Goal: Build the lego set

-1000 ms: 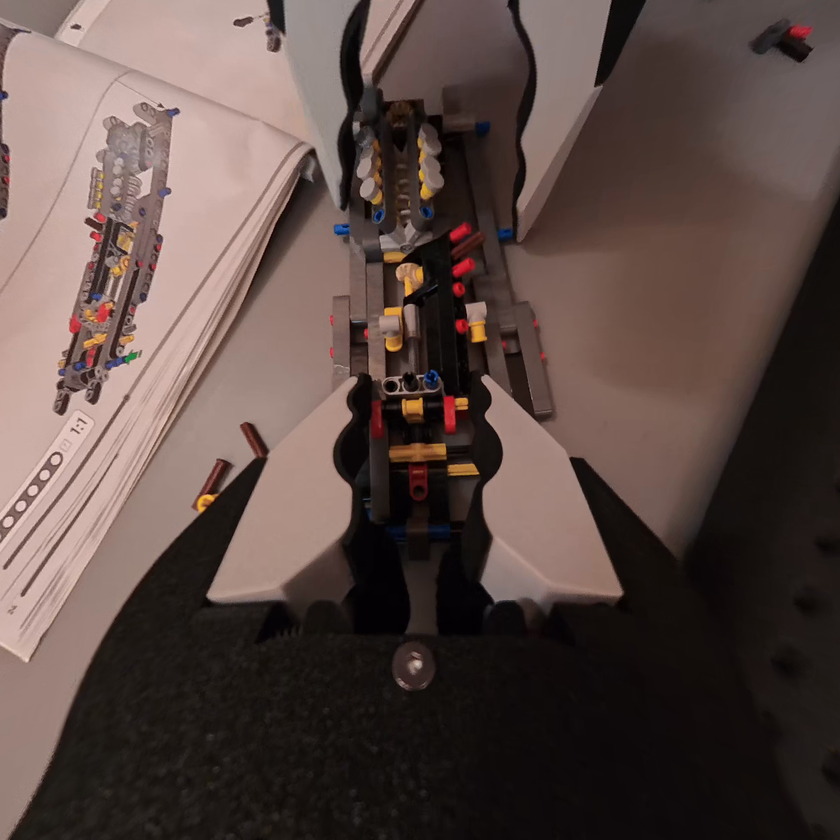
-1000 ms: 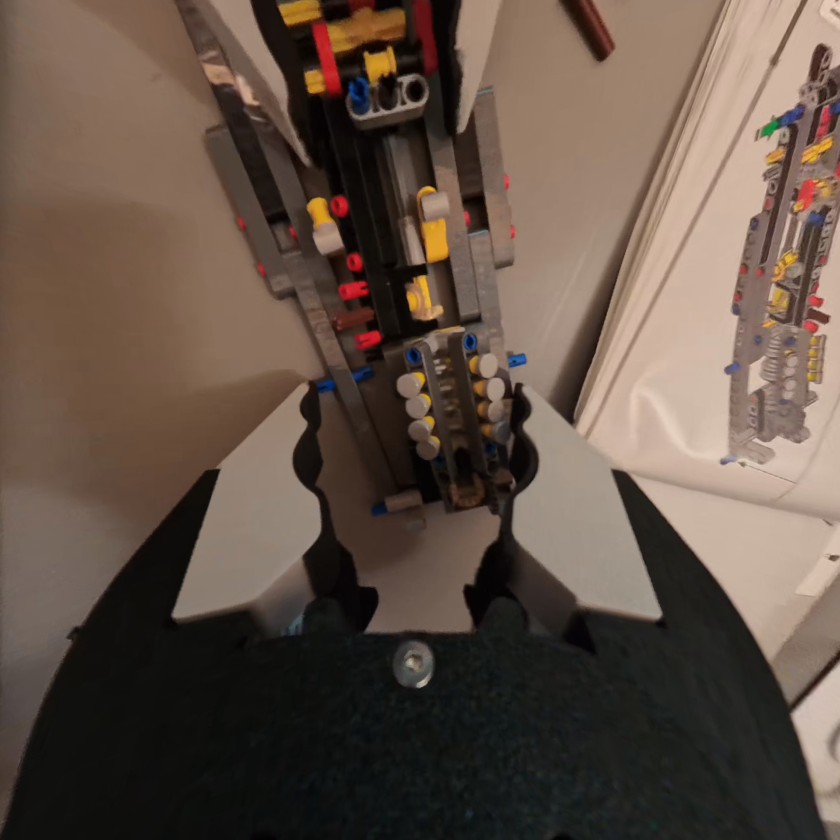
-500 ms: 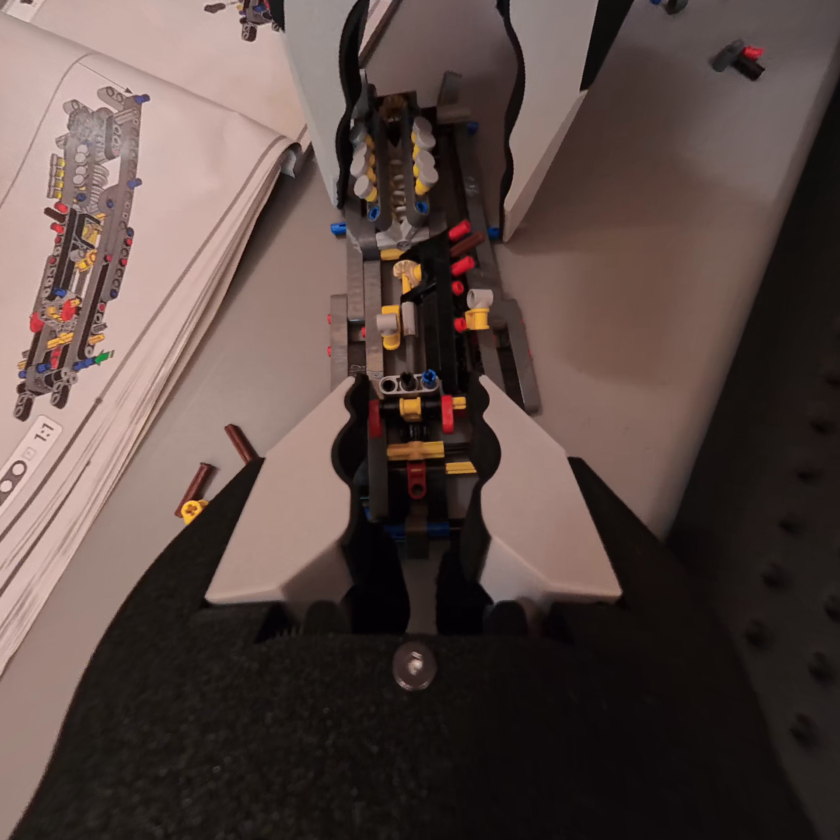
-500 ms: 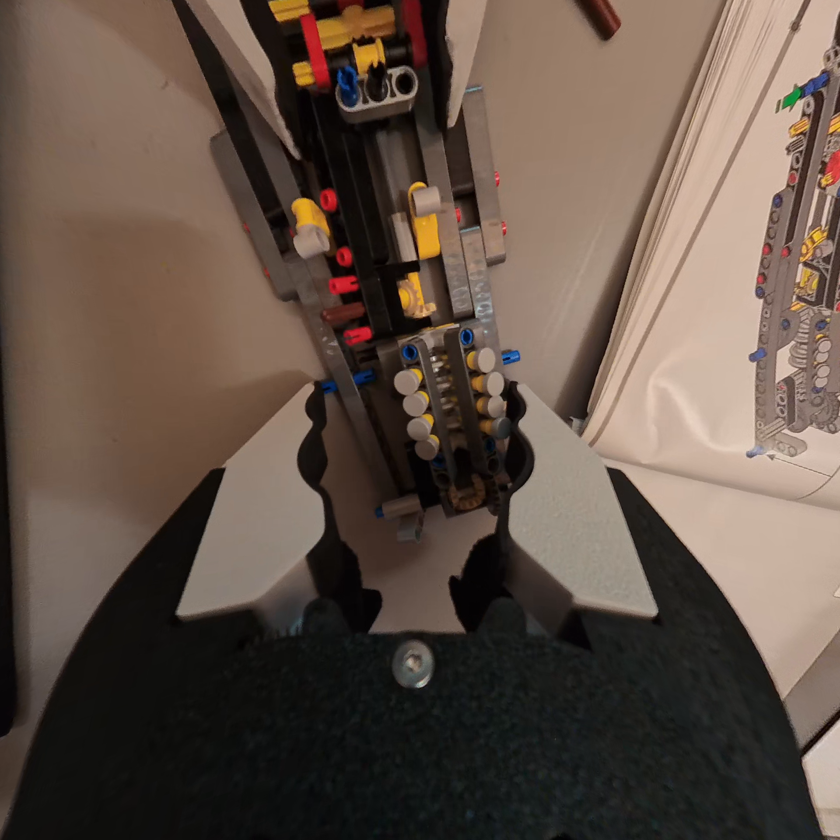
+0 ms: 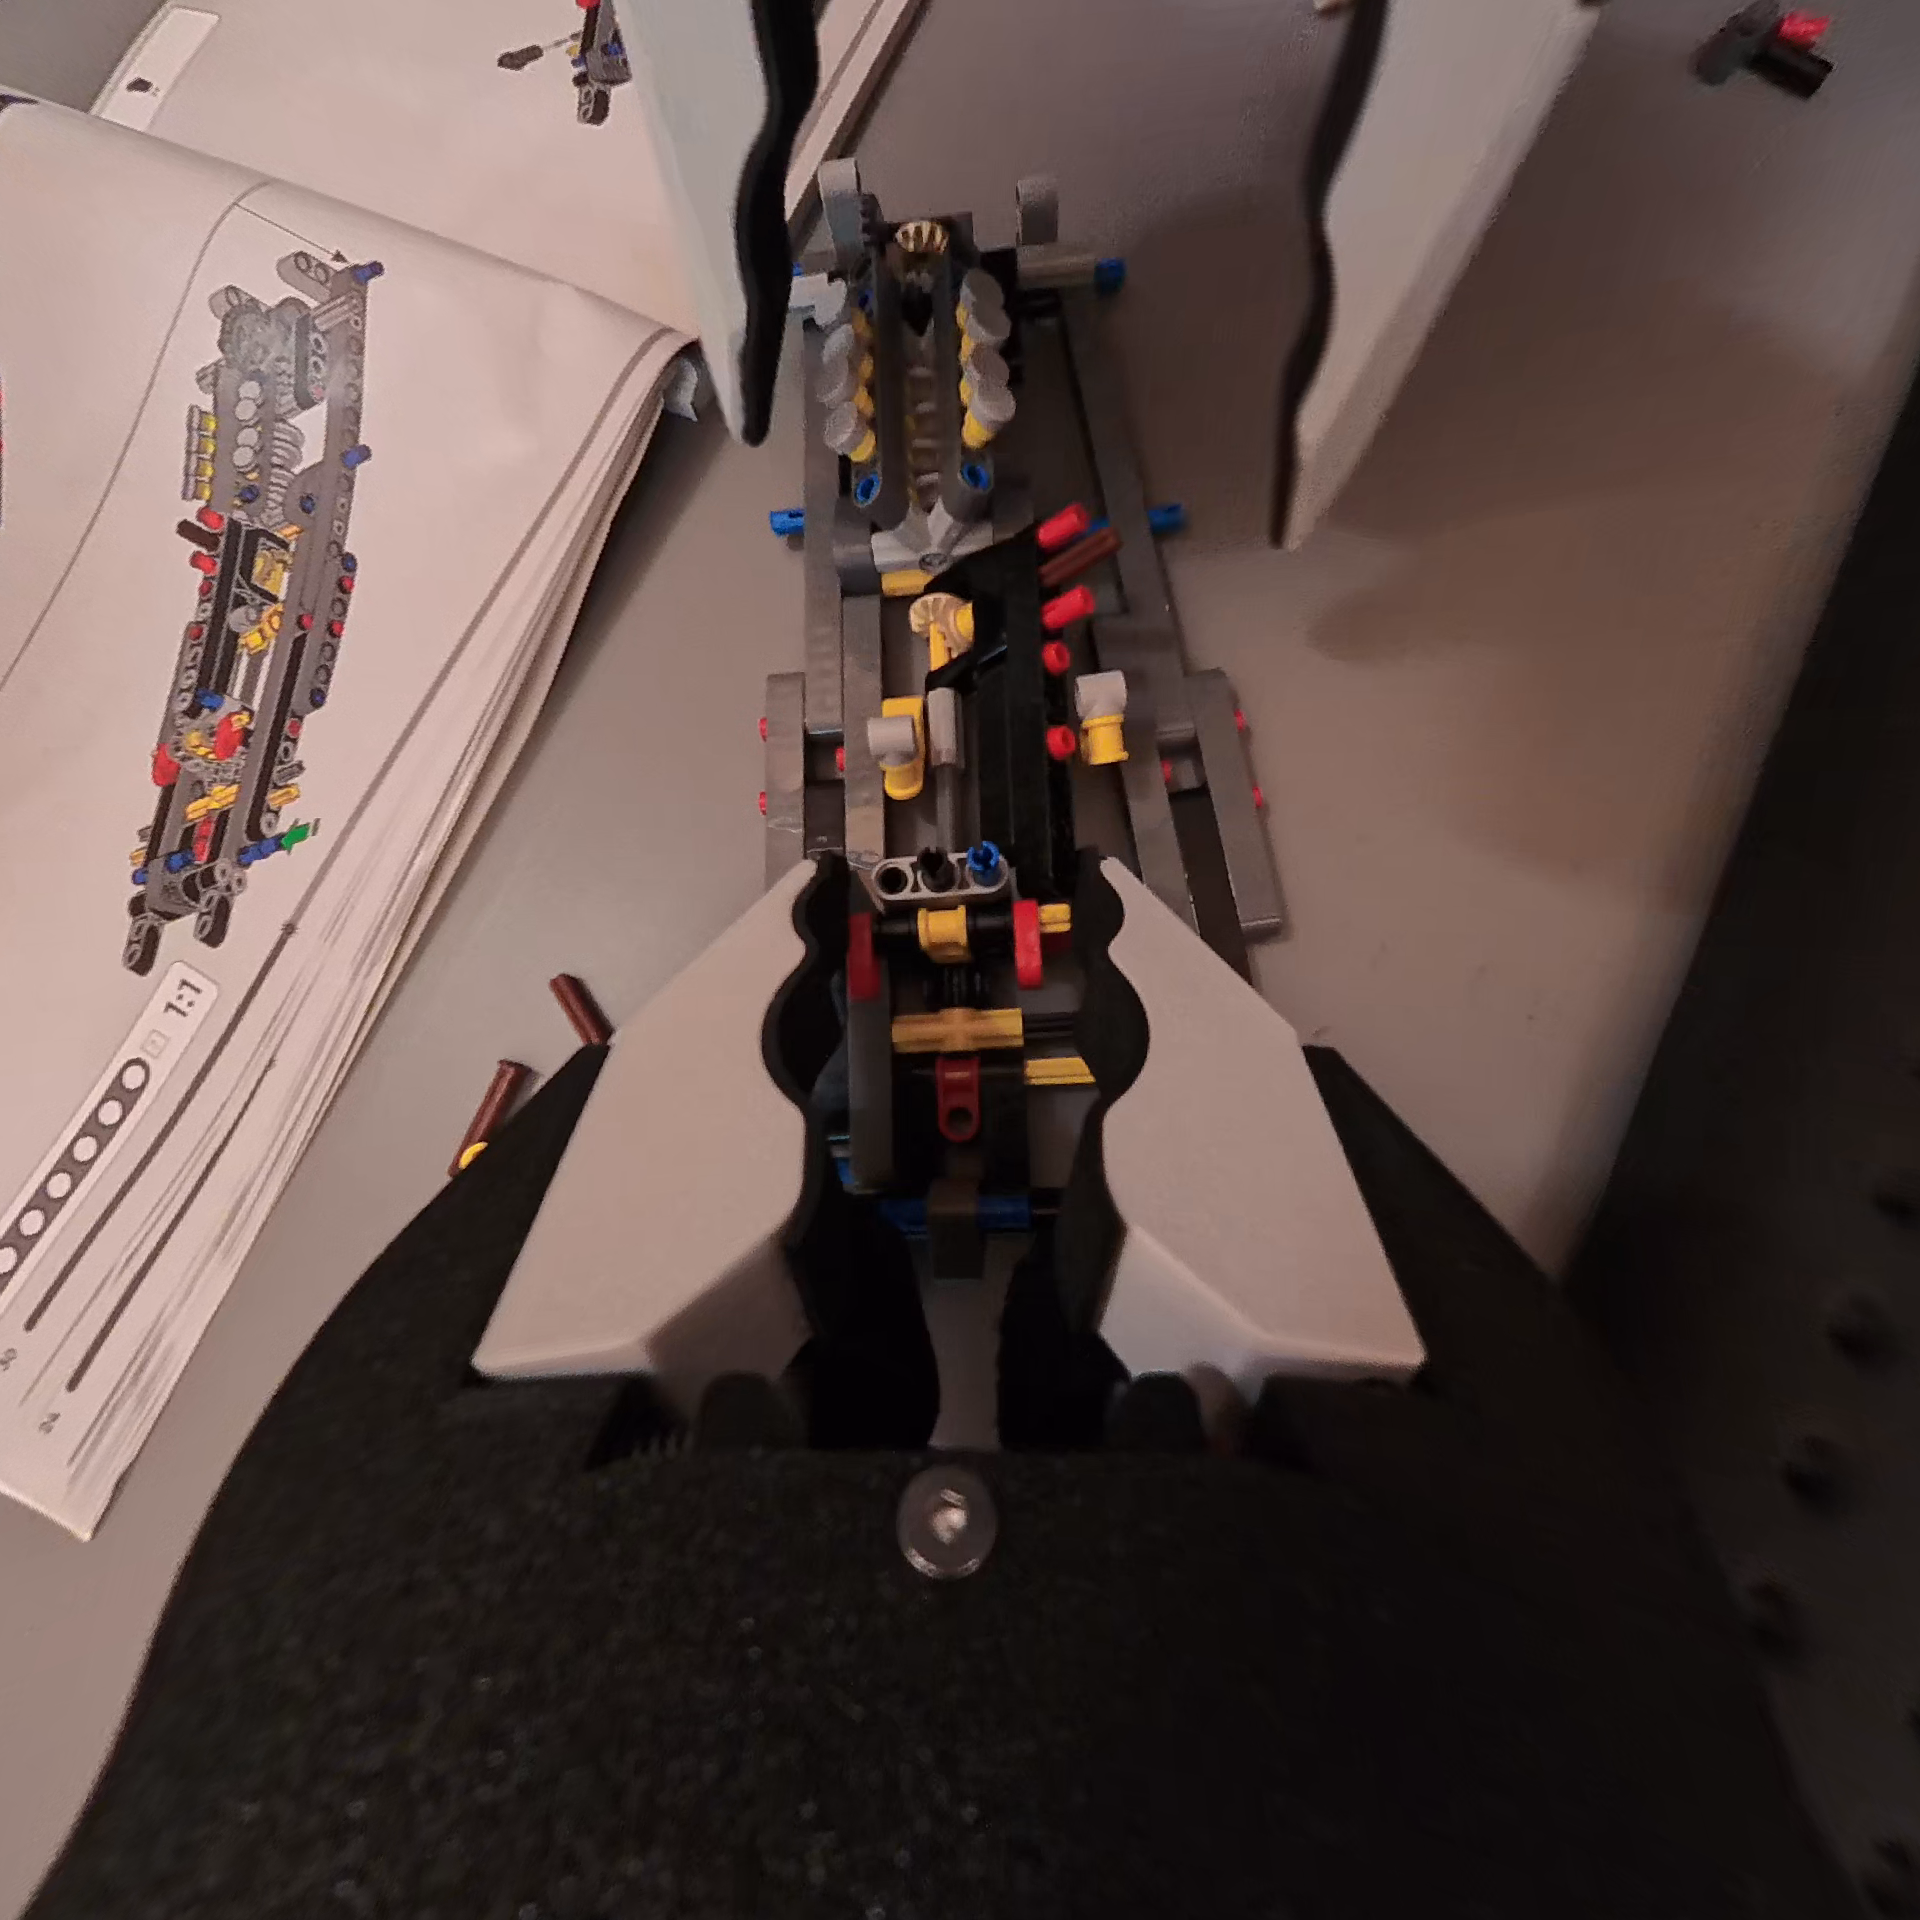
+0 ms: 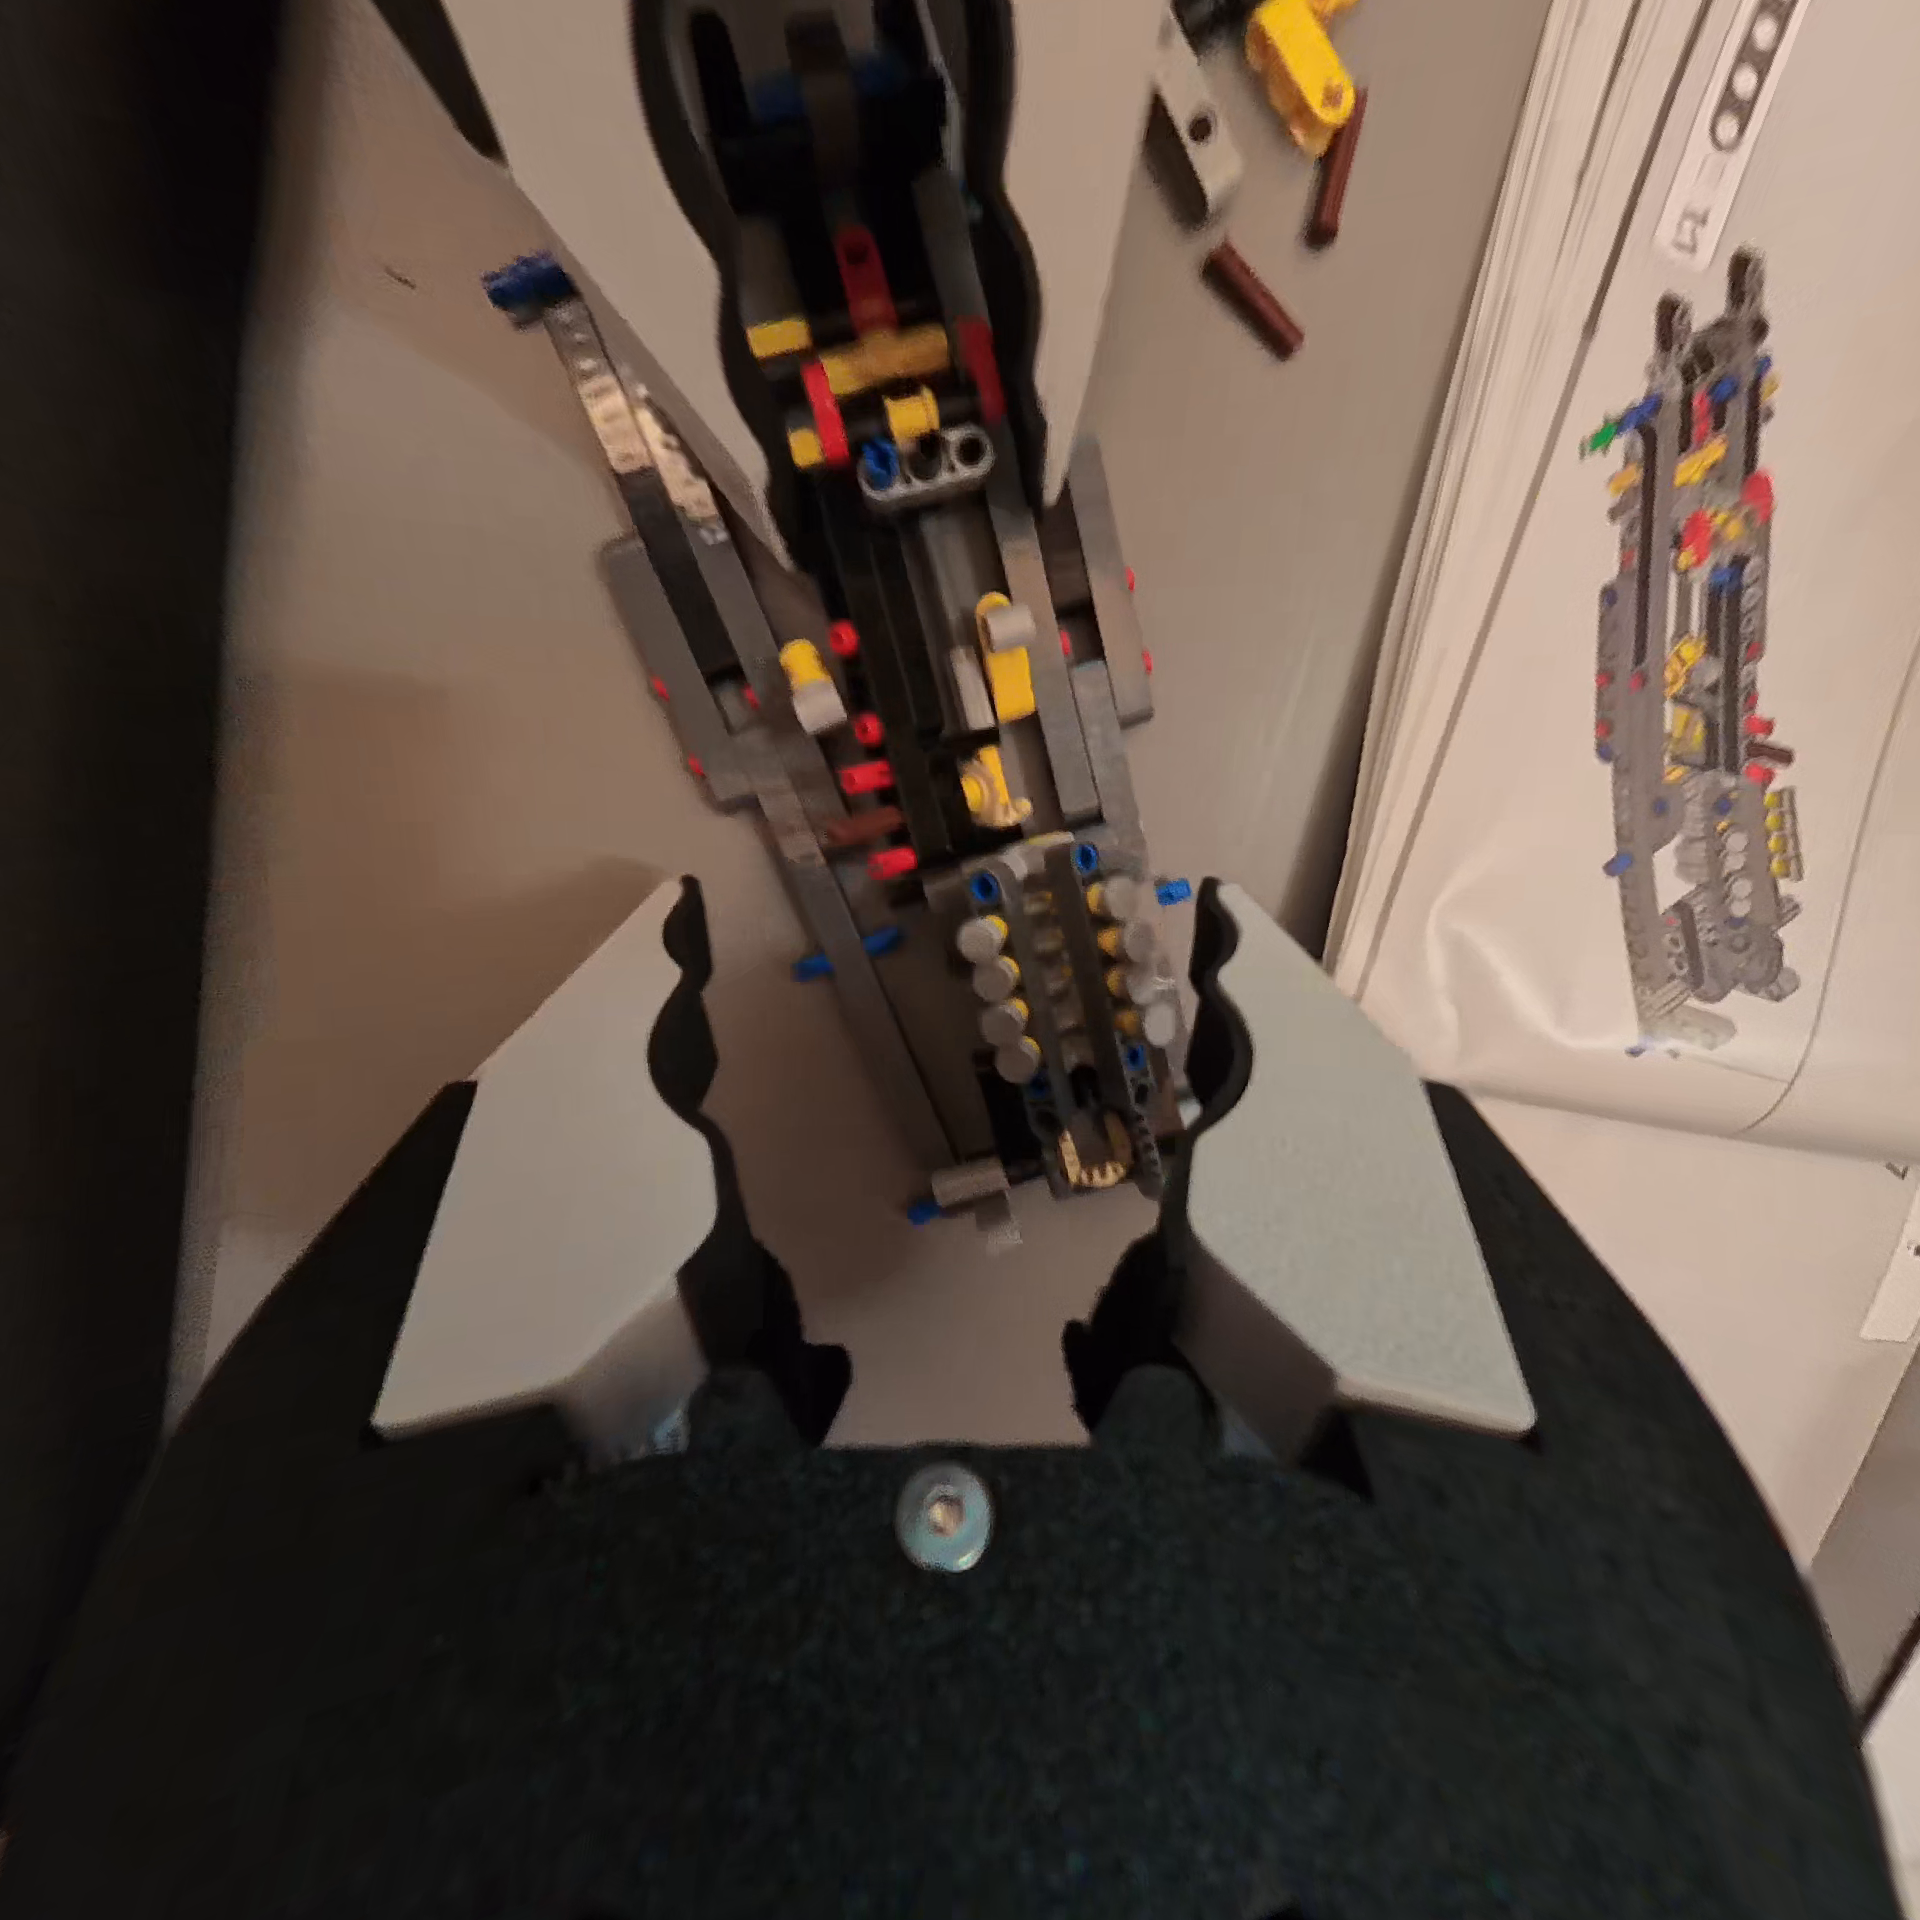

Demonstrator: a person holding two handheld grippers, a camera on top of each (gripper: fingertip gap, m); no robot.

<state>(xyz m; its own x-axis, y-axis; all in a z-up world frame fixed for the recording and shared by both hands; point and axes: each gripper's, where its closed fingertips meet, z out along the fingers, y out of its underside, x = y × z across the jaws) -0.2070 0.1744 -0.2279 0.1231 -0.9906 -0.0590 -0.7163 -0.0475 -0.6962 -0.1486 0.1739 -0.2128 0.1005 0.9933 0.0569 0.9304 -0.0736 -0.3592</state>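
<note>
A long dark grey lego chassis (image 5: pixel 951 727) lies on the pale table, with a grey and yellow engine block (image 5: pixel 914 384) at its far end. My left gripper (image 5: pixel 961 883) is shut on the chassis's near end, its pads pressing both sides. My right gripper (image 6: pixel 948 904) is open wide around the engine end (image 6: pixel 1060 997). Its right finger (image 6: pixel 1351 1143) is close beside the engine, and its left finger (image 6: pixel 561 1143) stands well apart from it. In the left wrist view the right gripper (image 5: pixel 1039 343) shows at the top. The left gripper (image 6: pixel 883 312) also shows in the right wrist view.
An open instruction booklet (image 5: pixel 312 582) lies beside the chassis and shows in the right wrist view too (image 6: pixel 1683 644). Loose brown pins (image 5: pixel 577 1008) lie by the left gripper. A yellow piece (image 6: pixel 1299 62) and a small red and dark piece (image 5: pixel 1766 47) lie farther off. A dark surface (image 5: pixel 1818 1039) borders the table. My hands' fingertips stand some 7 cm from each other. The yellow piece (image 6: pixel 1299 62) is about 8 cm from my left fingertips and 15 cm from my right.
My right gripper's fingers stand a little wider apart around the engine end, and its view has tipped to show more of the chassis. The left gripper keeps its hold.
</note>
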